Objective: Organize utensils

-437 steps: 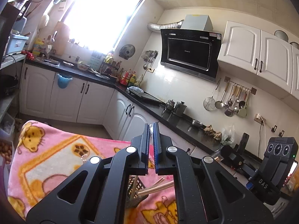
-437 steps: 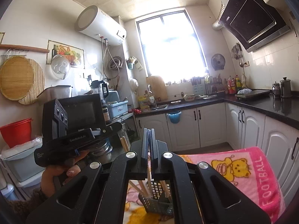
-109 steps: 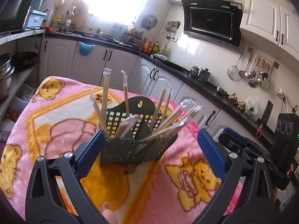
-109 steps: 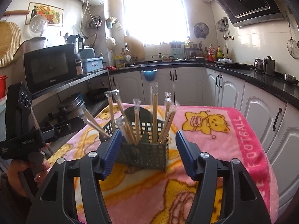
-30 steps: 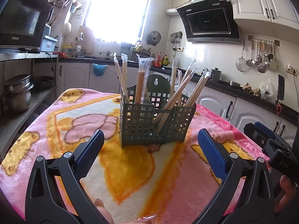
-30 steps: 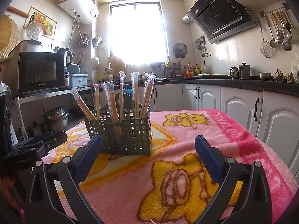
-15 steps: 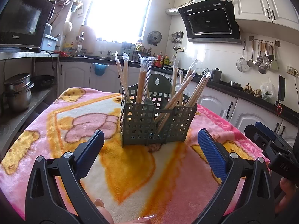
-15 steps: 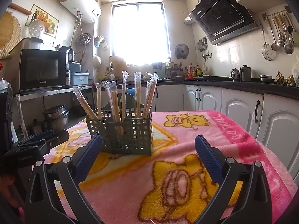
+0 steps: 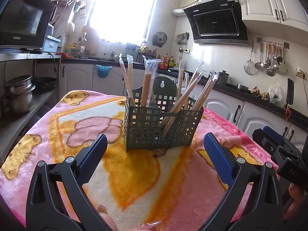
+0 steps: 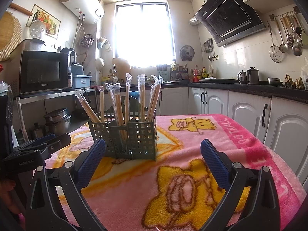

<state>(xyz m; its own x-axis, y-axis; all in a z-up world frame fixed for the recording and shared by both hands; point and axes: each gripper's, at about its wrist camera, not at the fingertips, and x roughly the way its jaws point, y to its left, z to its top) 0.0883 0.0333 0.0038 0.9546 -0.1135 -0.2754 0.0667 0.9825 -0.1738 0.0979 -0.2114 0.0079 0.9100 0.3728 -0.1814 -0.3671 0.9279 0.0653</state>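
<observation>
Left gripper [image 9: 155, 150] spread wide, holding nothing, low over pink blanket [image 9: 80, 123]; grey mesh caddy [image 9: 162, 127] stands upright mid-blanket just ahead of its tips, apart from both fingers; wrapped chopstick pairs [image 9: 146, 88] lean in its compartments; right gripper [image 10: 153, 154] w/ jaws equally wide, empty, caddy nr its left fingertip [image 10: 94, 154], not touching.

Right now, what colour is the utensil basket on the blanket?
Grey-green basket with a square-hole grid; it shows best in the left wrist view.
</observation>
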